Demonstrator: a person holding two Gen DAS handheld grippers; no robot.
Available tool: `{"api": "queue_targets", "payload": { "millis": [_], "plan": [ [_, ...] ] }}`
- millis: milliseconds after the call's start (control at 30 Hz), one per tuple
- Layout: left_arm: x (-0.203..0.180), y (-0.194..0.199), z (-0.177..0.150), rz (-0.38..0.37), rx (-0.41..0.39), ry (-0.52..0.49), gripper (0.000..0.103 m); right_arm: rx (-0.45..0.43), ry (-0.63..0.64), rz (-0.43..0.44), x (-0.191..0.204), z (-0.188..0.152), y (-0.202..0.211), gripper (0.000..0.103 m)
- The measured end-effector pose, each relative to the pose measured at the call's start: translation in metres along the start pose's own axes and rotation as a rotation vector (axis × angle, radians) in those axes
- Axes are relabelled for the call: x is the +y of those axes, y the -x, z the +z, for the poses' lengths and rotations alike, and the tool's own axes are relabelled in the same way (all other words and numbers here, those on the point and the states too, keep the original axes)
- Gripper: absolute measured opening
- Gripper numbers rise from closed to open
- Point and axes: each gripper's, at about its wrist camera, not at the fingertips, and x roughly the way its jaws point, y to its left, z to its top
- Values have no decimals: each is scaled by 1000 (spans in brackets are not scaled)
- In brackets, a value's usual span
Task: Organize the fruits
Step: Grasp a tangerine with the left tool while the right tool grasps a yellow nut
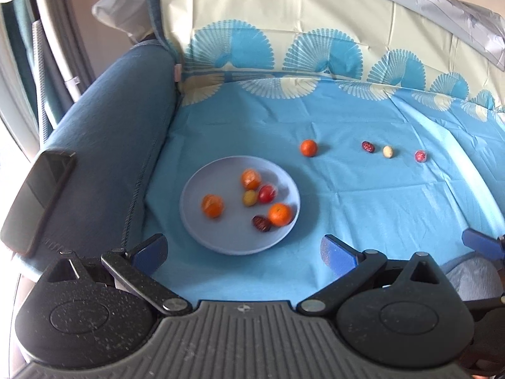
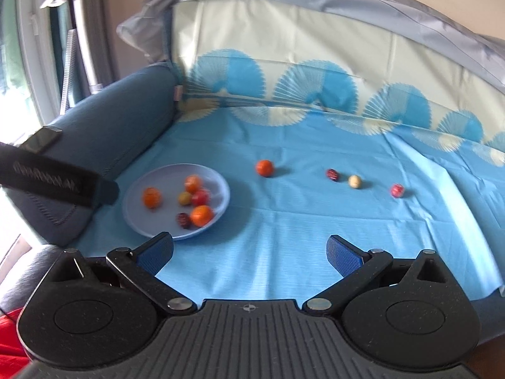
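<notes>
A pale blue plate (image 1: 202,230) (image 2: 139,218) lies on the blue cloth and holds several fruits: three oranges, a red and a yellow small fruit, and a dark date. Beyond it on the cloth sit a loose orange (image 1: 308,147) (image 2: 264,168), a dark red date (image 1: 368,147) (image 2: 332,175), a pale round fruit (image 1: 388,151) (image 2: 354,182) and a red fruit (image 1: 420,156) (image 2: 397,190). My left gripper (image 1: 243,251) stands open just short of the plate, with nothing between its fingers. My right gripper (image 2: 249,254) is open too, over bare cloth right of the plate.
A dark blue bolster (image 1: 104,158) (image 2: 104,126) borders the cloth on the left, with a black phone (image 1: 34,199) lying on it. A patterned cloth-covered backrest (image 1: 300,31) rises behind. A black strap (image 2: 53,178) crosses the left of the right wrist view.
</notes>
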Motion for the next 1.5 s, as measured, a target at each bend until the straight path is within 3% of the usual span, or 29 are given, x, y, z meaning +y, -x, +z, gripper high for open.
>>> {"api": "queue_targets", "payload": {
  "millis": [267, 433, 600, 900, 1000, 1167, 1200, 1233, 1267, 1300, 1333, 1500],
  "plan": [
    [-56, -77, 58, -26, 38, -73, 103, -1, -98, -119, -67, 8, -62, 102],
    [-90, -148, 99, -54, 58, -109, 103, 8, -162, -169, -112, 16, -128, 102],
    [-109, -227, 129, -36, 89, -136, 103, 21, -224, -203, -150, 24, -206, 102],
    [-119, -335, 144, -20, 150, -180, 103, 51, -232, -254, -188, 31, -319, 102],
    [-123, -357, 137, -9, 193, -219, 103, -14, -153, -260, -187, 25, -330, 102],
    [-115, -357, 137, -32, 177, -195, 103, -25, -165, -249, -190, 25, -329, 102],
    [-114, -354, 138, -23, 158, -184, 94, -29, -164, -246, -189, 26, -328, 95],
    [-115, -349, 138, -24, 131, -176, 83, -41, -162, -242, -188, 26, -326, 77],
    [-116, -344, 140, -56, 125, -181, 48, -55, -157, -244, -187, 27, -323, 65],
    [-116, -342, 142, -90, 143, -186, 38, -58, -147, -244, -185, 27, -321, 42],
    [-115, -337, 142, -103, 148, -170, 38, -57, -137, -236, -183, 28, -319, 26],
    [-111, -289, 142, -151, 95, -152, 37, -8, -198, -224, -186, 33, -299, 26]
  ]
}}
